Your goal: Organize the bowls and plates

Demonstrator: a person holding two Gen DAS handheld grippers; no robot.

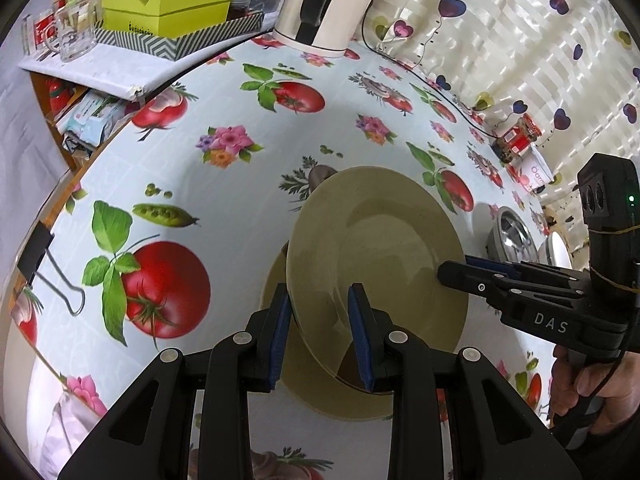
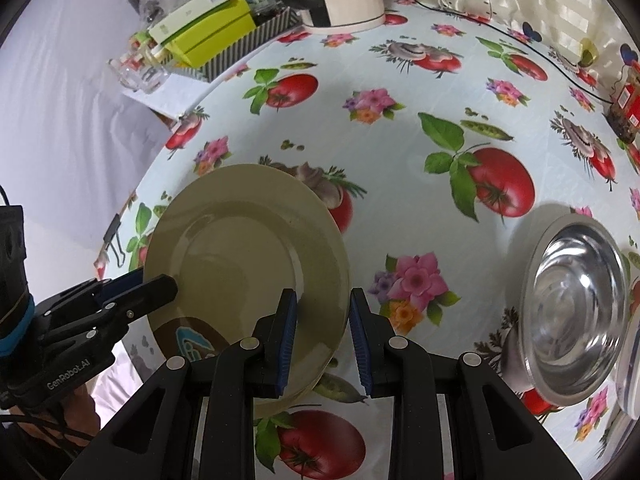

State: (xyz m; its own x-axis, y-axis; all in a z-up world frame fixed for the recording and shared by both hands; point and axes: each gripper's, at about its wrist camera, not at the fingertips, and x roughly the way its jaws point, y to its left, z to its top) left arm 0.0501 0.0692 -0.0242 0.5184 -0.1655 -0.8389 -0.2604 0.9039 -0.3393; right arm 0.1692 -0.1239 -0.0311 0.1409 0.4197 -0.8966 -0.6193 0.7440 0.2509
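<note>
An olive-beige plate [image 1: 380,248] is held tilted above a second beige plate [image 1: 320,392] that lies on the table. My left gripper [image 1: 318,344] straddles the held plate's near rim, one pad on each side. My right gripper [image 2: 324,340] straddles the opposite rim of the same plate [image 2: 248,248]; it shows from the side in the left wrist view [image 1: 452,270]. The left gripper shows at the left of the right wrist view [image 2: 160,284]. A steel bowl [image 2: 576,320] stands to the right, also in the left wrist view [image 1: 514,236].
The table has a tomato-and-flower oilcloth [image 2: 400,160]. A white kettle [image 1: 328,4], green boxes [image 1: 168,4] and a glass mug [image 1: 74,32] stand at the back. A jar [image 1: 516,140] stands by the curtain. A white dish edge [image 2: 632,376] lies beside the steel bowl. A binder clip [image 1: 44,264] grips the table edge.
</note>
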